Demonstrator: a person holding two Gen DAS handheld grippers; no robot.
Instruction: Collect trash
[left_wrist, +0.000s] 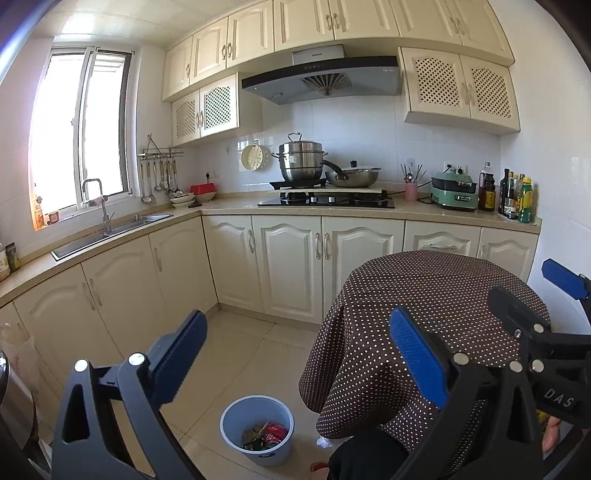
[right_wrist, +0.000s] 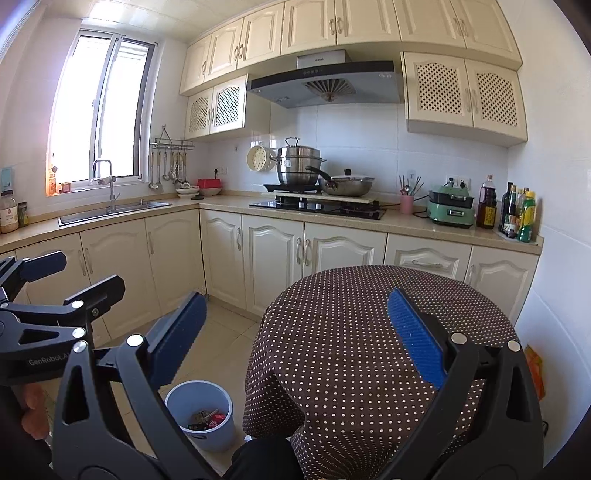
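A pale blue trash bin (left_wrist: 257, 428) stands on the tiled floor left of a round table, with wrappers and red trash (left_wrist: 266, 436) inside. It also shows in the right wrist view (right_wrist: 201, 413). My left gripper (left_wrist: 299, 356) is open and empty, held high above the bin and the table edge. My right gripper (right_wrist: 295, 339) is open and empty above the table (right_wrist: 369, 350), which has a brown polka-dot cloth. The right gripper appears at the right edge of the left wrist view (left_wrist: 532, 295), and the left gripper at the left edge of the right wrist view (right_wrist: 62, 280).
Cream cabinets (left_wrist: 288, 266) run along the back and left walls. The counter holds a sink (left_wrist: 110, 230), a hob with pots (left_wrist: 325, 199), a green cooker (left_wrist: 454, 192) and bottles (left_wrist: 517, 199). A bagged bin (left_wrist: 18, 354) stands at far left.
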